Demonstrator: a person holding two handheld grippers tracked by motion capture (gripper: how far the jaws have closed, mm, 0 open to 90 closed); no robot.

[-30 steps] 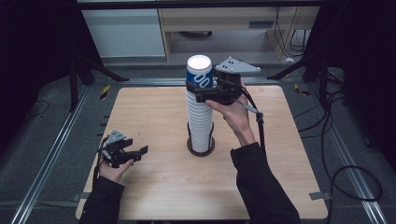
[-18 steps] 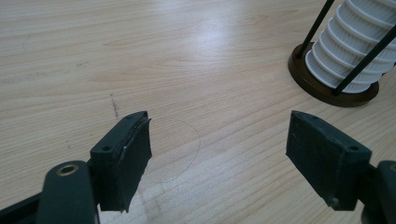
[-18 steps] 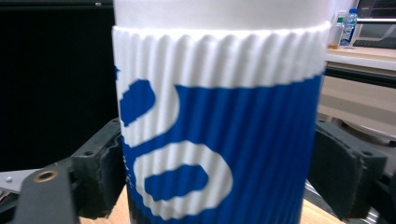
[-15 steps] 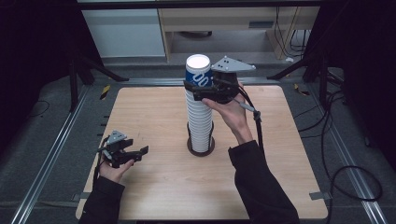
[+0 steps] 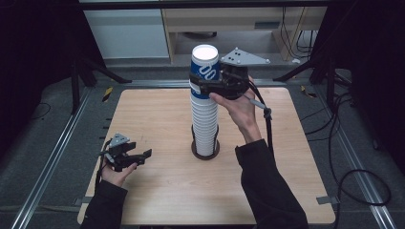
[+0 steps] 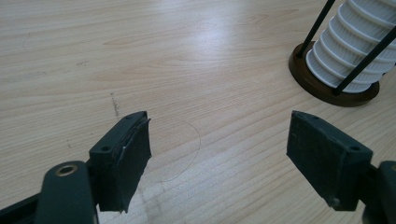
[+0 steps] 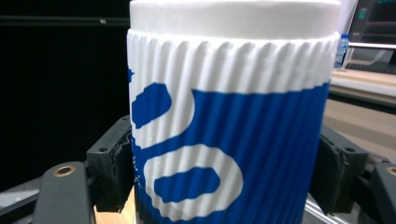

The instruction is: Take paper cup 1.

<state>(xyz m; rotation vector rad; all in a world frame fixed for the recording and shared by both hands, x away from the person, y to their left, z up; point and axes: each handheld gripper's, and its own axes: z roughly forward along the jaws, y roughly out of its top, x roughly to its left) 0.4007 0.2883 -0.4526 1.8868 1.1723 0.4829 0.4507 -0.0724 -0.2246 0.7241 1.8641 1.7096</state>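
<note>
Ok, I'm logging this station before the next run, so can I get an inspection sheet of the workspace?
Surface: light wooden tabletop, faint scuffs.
Job's things: blue-and-white ribbed paper cup tops the tall white cup stack in a round dark-brown holder.
Clutter: nothing seen.
Grippers: right gripper just closed on the top cup; left gripper open, low over the table.
Cables: black cable trails from the right gripper.
Surroundings: grey floor, metal rails.

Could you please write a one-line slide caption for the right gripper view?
Right gripper shut on the blue-and-white top cup of the stack.
</note>
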